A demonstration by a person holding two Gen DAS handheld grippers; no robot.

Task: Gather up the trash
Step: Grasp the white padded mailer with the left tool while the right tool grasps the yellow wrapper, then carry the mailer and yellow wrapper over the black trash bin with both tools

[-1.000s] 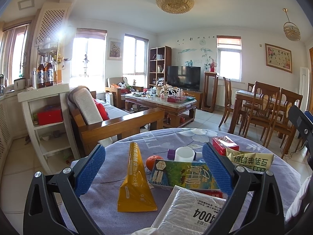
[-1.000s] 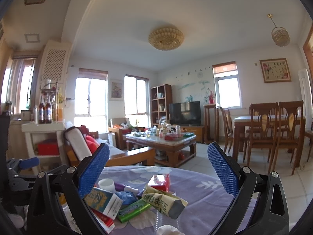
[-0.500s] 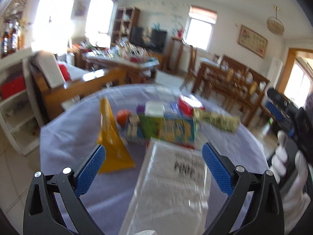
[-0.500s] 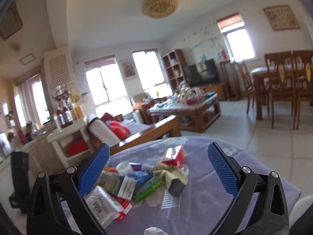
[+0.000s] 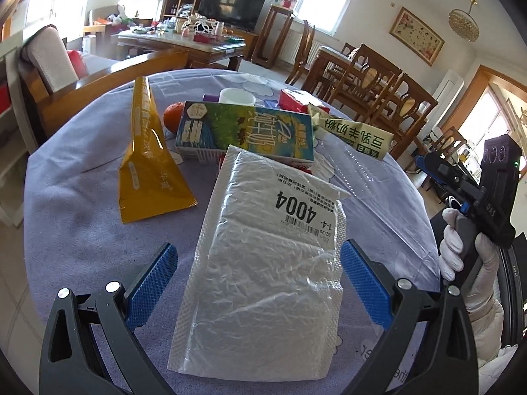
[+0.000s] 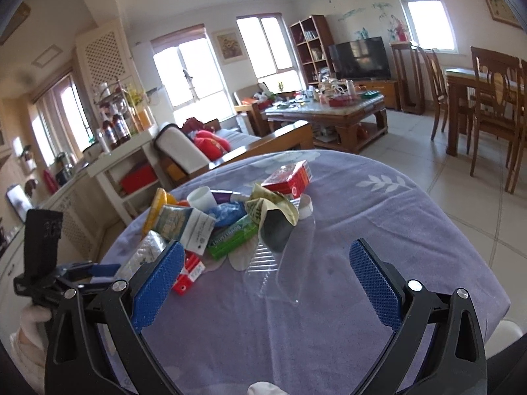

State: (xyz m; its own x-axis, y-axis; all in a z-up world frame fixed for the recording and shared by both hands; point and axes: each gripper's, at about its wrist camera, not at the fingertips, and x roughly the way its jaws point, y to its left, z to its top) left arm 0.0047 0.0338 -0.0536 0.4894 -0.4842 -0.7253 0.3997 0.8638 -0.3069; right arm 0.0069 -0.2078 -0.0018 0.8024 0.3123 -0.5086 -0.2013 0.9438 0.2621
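A heap of trash lies on the round table with a purple cloth (image 5: 75,217). A silver bubble mailer (image 5: 270,263) labelled 4004 lies flat between the fingers of my open left gripper (image 5: 258,263), which hovers just over its near half. Behind it are a yellow pouch (image 5: 148,151), a green-blue carton (image 5: 247,135), an orange (image 5: 173,120), a white cup (image 5: 237,97), a red box (image 5: 293,98) and a pale crumpled wrapper (image 5: 355,135). My right gripper (image 6: 265,256) is open above a clear plastic piece (image 6: 290,263), with the pile (image 6: 230,223) beyond it.
A gloved hand (image 5: 461,256) holds the other gripper at the table's right edge. A wooden sofa (image 6: 263,144), a white shelf unit (image 6: 131,164), a coffee table (image 6: 329,112) and dining chairs (image 6: 487,112) stand around the table. Tiled floor (image 6: 461,191) lies to the right.
Both grippers have tipped down toward the table. The left one moved forward, so the silver mailer now lies between its fingers. Both stay open.
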